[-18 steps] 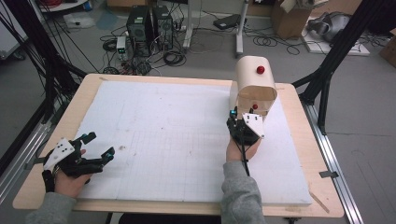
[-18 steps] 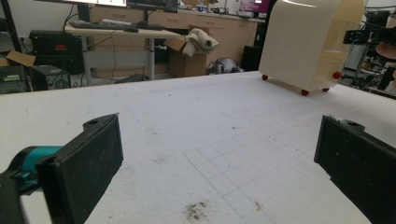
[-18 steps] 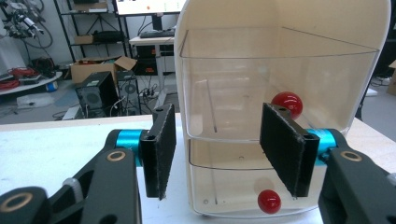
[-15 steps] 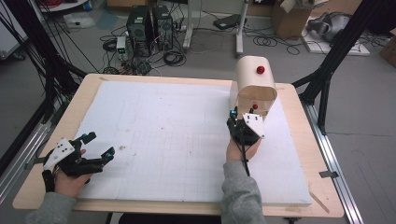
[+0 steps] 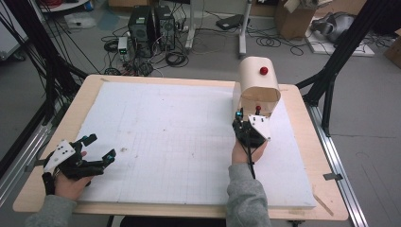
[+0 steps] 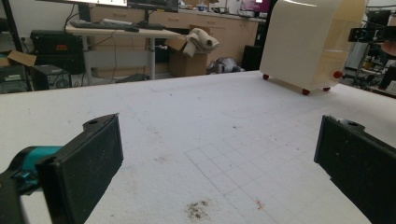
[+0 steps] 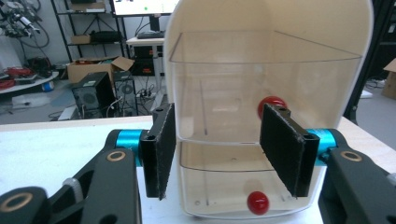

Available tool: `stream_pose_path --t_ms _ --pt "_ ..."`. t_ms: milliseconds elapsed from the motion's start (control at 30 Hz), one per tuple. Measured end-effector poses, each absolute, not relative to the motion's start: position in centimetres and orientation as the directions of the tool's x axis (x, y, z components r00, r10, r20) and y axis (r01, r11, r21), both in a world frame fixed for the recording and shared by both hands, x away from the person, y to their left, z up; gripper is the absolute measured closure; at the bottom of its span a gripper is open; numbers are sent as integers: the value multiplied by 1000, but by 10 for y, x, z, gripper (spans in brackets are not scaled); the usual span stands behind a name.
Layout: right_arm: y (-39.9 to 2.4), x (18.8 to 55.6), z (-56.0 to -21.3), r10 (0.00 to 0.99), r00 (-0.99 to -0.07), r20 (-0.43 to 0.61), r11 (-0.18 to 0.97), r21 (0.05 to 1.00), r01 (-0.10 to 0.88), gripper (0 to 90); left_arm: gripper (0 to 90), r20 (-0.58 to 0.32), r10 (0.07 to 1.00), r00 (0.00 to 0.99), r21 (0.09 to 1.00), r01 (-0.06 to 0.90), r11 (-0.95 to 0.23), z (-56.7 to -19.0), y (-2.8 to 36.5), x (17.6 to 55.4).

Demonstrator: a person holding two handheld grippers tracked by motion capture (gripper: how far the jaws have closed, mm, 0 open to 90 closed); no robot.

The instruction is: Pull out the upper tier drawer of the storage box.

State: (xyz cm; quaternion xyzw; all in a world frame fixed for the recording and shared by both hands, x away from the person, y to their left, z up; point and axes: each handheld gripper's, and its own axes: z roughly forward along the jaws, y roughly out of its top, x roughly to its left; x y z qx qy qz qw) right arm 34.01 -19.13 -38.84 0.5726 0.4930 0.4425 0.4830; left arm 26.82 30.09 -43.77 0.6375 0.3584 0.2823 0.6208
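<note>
Right tongs (image 7: pixel 215 154) half-open at cream box (image 5: pixel 257 85), aimed at red knob (image 7: pixel 272 105); next probably pinch it. Left tongs (image 5: pixel 97 147) wide, idle on counter (image 5: pixel 165 132).

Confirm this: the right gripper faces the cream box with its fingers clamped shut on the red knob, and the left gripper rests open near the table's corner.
Not quite. The right gripper faces the cream box with fingers open, clamping nothing; the red knob sits free below them, per the right gripper view. The left gripper is open.
</note>
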Motion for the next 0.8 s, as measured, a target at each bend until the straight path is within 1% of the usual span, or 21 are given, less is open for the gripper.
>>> stream_pose_path --t_ms 333,433,800 --pt "-207 339 -387 991 132 21 -40 989 141 450 17 -83 806 585 994 109 24 -438 300 267" --pt "-215 339 -386 991 131 32 -51 989 140 450 17 -84 807 585 994 109 24 -438 300 267" --pt "-215 340 -387 991 126 35 -52 989 138 450 17 -86 808 583 993 111 25 -438 300 267"
